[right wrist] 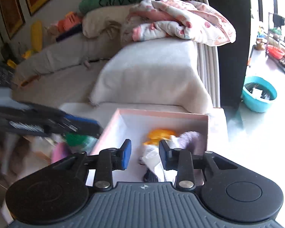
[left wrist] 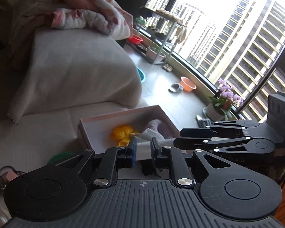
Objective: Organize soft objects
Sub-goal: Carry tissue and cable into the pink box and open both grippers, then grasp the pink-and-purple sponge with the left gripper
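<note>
Pink box [right wrist: 161,112]: crumpled yellow cloth [right wrist: 160,135], fuzzy lilac piece [right wrist: 191,139], white fabric [right wrist: 153,156]. My right gripper [right wrist: 145,154] and left gripper [left wrist: 143,149] both released.

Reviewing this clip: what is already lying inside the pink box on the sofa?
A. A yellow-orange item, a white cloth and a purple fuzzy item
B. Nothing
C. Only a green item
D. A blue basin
A: the pink box holds a yellow-orange item, a white cloth and a purple fuzzy item.

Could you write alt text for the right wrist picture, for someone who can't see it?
An open tool hangs over a pale pink box holding yellow, white and purple soft items; a sofa lies beyond.
</note>
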A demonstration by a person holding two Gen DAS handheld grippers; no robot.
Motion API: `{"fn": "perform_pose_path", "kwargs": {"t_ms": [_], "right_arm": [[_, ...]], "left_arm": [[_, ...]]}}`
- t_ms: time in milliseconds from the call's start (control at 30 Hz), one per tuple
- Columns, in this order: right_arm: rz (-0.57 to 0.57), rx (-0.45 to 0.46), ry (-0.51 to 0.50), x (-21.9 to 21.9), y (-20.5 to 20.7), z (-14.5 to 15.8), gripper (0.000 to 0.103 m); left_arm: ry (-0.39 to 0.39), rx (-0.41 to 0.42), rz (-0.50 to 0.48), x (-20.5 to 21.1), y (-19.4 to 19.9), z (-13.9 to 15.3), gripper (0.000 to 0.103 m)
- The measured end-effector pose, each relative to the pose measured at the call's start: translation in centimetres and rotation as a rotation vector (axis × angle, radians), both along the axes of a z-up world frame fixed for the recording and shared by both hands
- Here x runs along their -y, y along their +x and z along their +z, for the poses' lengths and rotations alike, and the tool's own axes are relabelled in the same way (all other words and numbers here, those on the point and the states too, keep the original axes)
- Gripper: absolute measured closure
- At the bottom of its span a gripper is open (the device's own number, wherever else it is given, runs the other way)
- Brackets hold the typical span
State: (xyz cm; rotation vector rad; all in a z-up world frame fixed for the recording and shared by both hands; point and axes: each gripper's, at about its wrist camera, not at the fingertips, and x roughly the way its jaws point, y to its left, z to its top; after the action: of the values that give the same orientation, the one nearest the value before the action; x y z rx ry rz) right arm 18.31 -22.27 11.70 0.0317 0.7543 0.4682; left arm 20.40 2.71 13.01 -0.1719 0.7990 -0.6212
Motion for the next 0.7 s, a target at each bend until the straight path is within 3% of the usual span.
{"fn": "perform_pose_path", "kwargs": {"t_ms": [100,167,300,400,533,700], "right_arm": [[0.003,0.051,-0.036,-0.6,-0.8,-0.3,0.068],[0.005,0.087,-0.055,-0.7,-1.7,-0.1,0.061],[0.018,0.172,-0.135,-1.6,-3.8,0.4,0.057],[0.097,0.12,-0.091,-2.5,-4.1,0.8,0.051],[0.157,-0.001,-0.035,-4.5,-4.4,0.7,0.05],[0.225,0.042,-0.11,-8.7,-6.3,1.6,0.05]], "left_arm": [[0.031,0.077,0.059,-2.2,-1.7,1.6,0.085],[0.042,0.124,0.112,-3.8,-4.3,2.4,0.085],[0.04,0.177,0.25,-7.9,-9.2,2.9,0.085],[0.044,0.168,0.333,-10.5,-11.5,1.7,0.085],[-0.016,0.107,0.388,-13.4,-13.8,-0.3,0.085],[-0.027,0.091,0.442,-15.7,-15.1,-1.3,0.085]]}}
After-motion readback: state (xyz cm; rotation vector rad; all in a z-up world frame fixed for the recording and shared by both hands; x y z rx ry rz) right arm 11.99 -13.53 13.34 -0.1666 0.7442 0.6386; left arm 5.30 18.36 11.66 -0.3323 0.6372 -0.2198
